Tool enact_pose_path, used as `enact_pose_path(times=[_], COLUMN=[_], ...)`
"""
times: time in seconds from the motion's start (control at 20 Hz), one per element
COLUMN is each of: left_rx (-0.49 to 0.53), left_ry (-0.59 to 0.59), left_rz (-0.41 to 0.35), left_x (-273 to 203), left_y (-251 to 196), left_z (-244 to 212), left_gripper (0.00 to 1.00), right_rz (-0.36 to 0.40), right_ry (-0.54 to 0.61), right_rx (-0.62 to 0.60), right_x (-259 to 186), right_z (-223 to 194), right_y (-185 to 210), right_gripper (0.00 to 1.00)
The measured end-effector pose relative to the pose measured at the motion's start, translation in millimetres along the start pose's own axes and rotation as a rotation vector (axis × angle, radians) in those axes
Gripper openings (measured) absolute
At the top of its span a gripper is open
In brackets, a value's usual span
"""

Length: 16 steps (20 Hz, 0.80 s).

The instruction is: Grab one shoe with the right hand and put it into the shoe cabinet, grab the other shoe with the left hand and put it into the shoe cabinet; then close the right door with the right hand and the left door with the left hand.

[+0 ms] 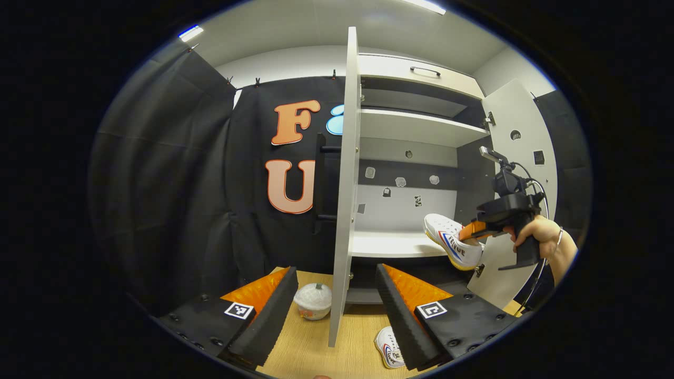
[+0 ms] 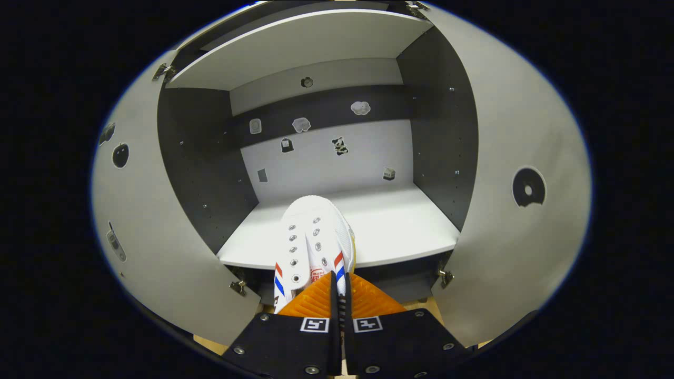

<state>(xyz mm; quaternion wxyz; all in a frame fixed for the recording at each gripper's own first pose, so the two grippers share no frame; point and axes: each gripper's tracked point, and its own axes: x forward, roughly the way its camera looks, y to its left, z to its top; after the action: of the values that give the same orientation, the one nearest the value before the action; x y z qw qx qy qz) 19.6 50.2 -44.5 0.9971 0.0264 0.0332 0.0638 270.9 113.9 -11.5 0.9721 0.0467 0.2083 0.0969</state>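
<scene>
My right gripper (image 2: 337,284) is shut on a white shoe (image 2: 311,234) with red and blue stripes, holding it toe-first over the front edge of the shoe cabinet's lower shelf (image 2: 400,226). The left gripper view shows that right gripper (image 1: 474,231) with the held shoe (image 1: 454,240) at the cabinet's right side, a hand behind it. My left gripper (image 1: 337,310) stands open above the wooden floor (image 1: 310,352). The other white shoe (image 1: 388,347) lies on the floor by its right finger. Both cabinet doors stand open: the left door (image 1: 345,184) and the right door (image 1: 518,173).
A white round container (image 1: 313,301) sits on the floor between my left gripper's fingers, left of the left door's edge. An upper shelf (image 1: 416,126) and a top drawer with a handle (image 1: 425,71) lie above. Black cloth walls stand behind.
</scene>
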Motion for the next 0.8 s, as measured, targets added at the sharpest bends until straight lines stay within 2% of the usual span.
enact_pose_path(times=[0.2,0.4,0.55,0.65,0.7,0.8], left_rx=[0.002,0.014,0.020,0.022,0.022,0.025], left_ry=[-0.007,-0.002,0.002,0.003,0.005,0.012], left_rz=[0.027,0.040,0.049,0.054,0.054,0.057], left_x=[3,9,9,11,11,12], left_y=[10,16,16,17,16,16], left_z=[0,0,-1,-1,-1,-3], left_gripper=[0.97,0.96,0.97,0.94,0.97,0.96], right_rz=[-0.007,-0.048,-0.085,-0.083,-0.083,-0.102], right_ry=[0.025,0.054,0.098,0.130,0.146,0.174], right_rx=[0.023,0.043,0.063,0.091,0.102,0.100], right_x=[45,92,124,143,150,162], right_z=[31,46,46,41,38,29], right_y=[-2,-16,-31,-34,-36,-42], right_gripper=[0.02,0.02,0.02,0.02,0.02,0.02])
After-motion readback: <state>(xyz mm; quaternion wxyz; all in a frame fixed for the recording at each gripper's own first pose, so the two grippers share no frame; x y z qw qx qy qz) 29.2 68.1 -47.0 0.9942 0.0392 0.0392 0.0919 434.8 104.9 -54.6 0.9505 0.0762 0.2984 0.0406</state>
